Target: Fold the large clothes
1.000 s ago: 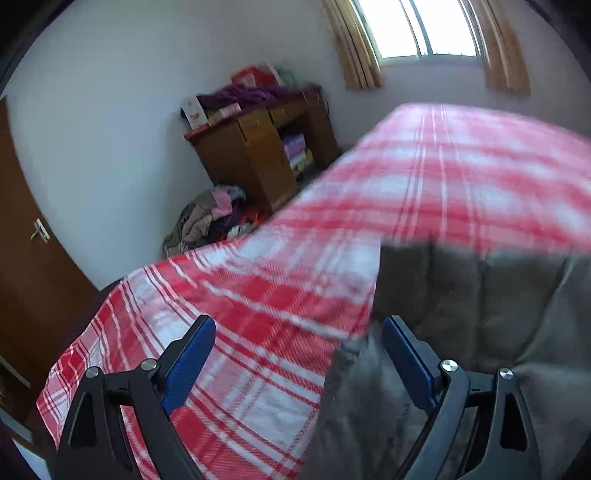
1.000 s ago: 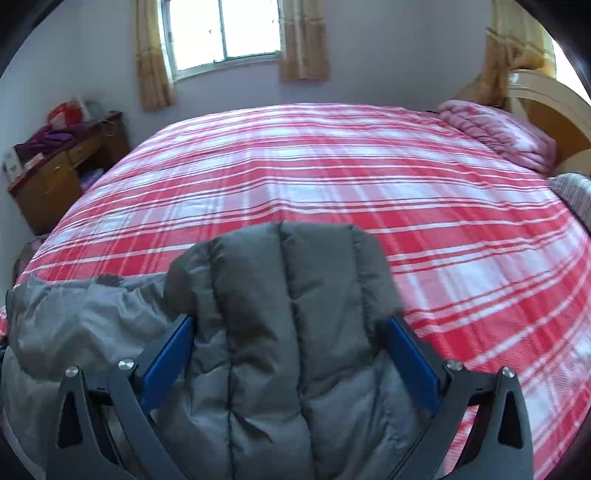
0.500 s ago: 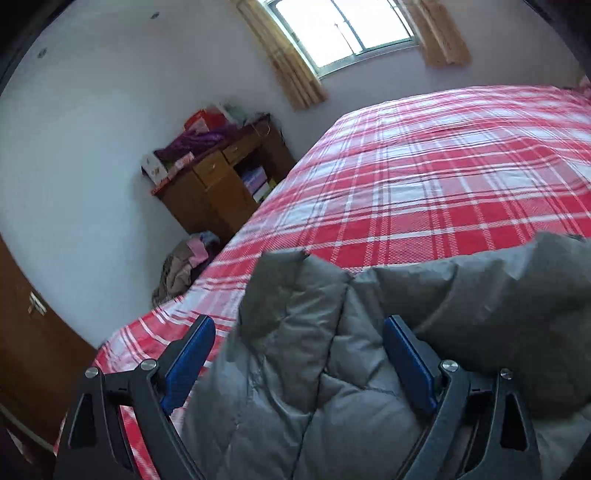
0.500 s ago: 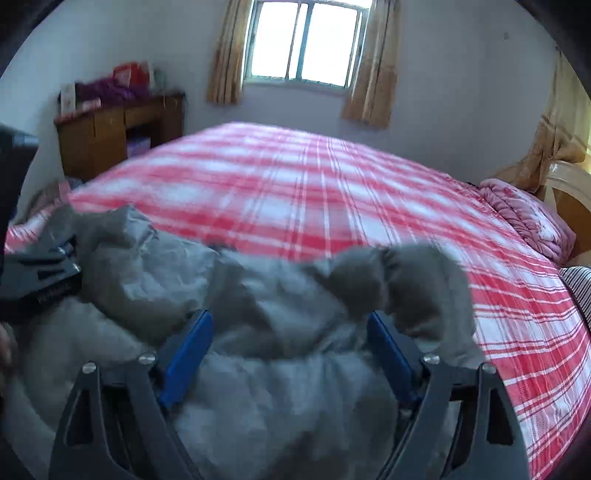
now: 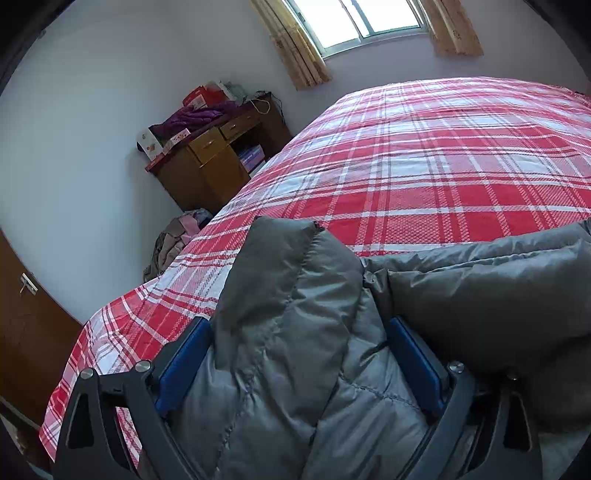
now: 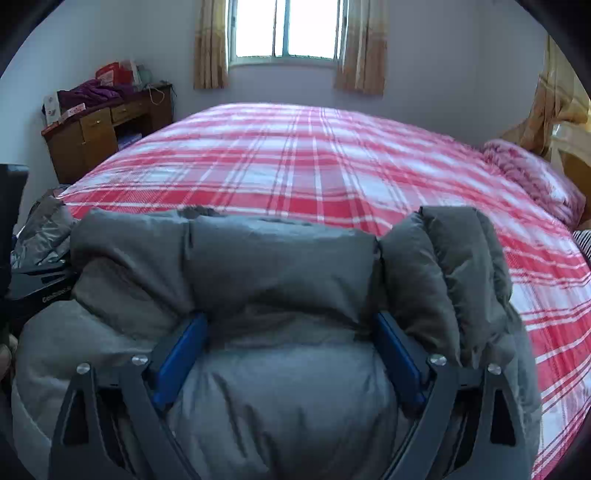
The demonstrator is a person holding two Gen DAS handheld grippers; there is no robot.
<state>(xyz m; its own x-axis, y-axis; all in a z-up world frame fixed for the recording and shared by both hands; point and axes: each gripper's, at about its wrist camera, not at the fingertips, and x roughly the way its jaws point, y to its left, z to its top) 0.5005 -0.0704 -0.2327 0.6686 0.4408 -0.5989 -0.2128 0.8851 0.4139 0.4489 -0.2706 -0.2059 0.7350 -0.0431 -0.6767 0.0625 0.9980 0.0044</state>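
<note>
**A:** quick count of what's in the room? I get one bed [image 6: 314,173] with the red and white plaid cover, one grey puffer jacket [image 6: 280,266], two grippers.

**B:** same. Jacket's bunched up at the near edge of the bed, right in front of both cameras. One sleeve or flap sticks up in the left wrist view, another lump stands at the right in the right wrist view.

**A:** and the jaws?

**B:** left gripper [image 5: 299,354] has both blue pads wide apart with a thick fold of jacket filling the gap and touching both, so it looks like a grip on the jacket. Right gripper [image 6: 291,350] is also spread wide with padded fabric packed between the pads; its jaws have just been opening a bit, and the jacket sits between them.

**A:** other stuff?

**B:** one wooden desk [image 6: 99,133] with clutter on top, one window [image 6: 288,29] with two curtains, one pink pillow [image 6: 532,177] at the far right, one heap of clothes [image 5: 177,240] on the floor by the desk.
</note>
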